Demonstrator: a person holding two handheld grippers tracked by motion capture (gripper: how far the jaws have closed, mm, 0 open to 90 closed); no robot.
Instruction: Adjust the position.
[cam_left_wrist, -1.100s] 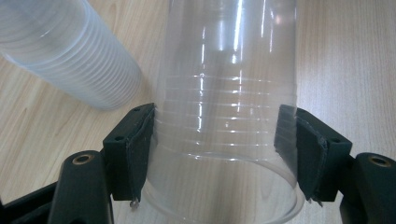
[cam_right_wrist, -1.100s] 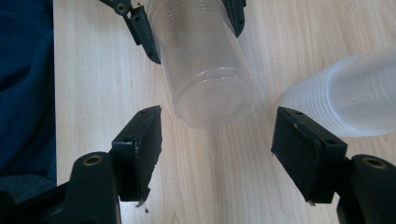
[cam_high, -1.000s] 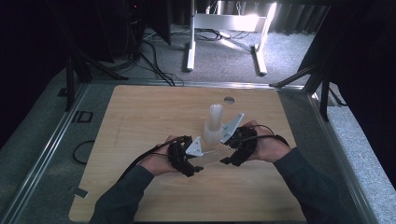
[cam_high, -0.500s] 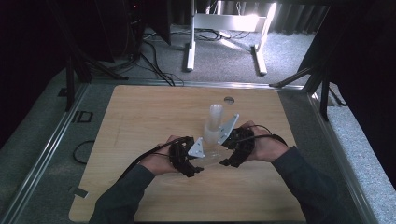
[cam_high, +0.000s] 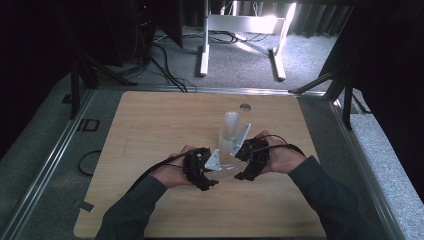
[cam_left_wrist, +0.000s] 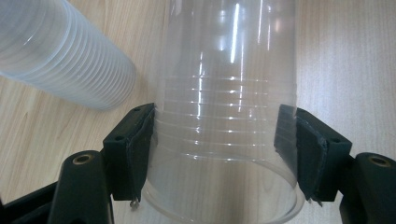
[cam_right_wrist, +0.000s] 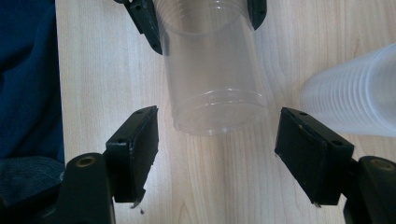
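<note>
Two handheld grippers meet low over the table, one clamped, one released.

Both forearms, in dark sleeves, come in from the near edge in the high view and angle inward. The left gripper (cam_high: 209, 172) is closed on a clear cup (cam_left_wrist: 224, 140), its pads pressed to the cup's two sides near the rim. The right gripper (cam_right_wrist: 217, 149) faces it from just beside; its jaws have just been opening and now stand apart, clear of the cup's base.

A lab-like recording bay: a wooden table (cam_high: 165, 125) framed by metal rails (cam_high: 45, 170), grey carpet, loose cables (cam_high: 165, 60) at upper left, dark surroundings.
</note>
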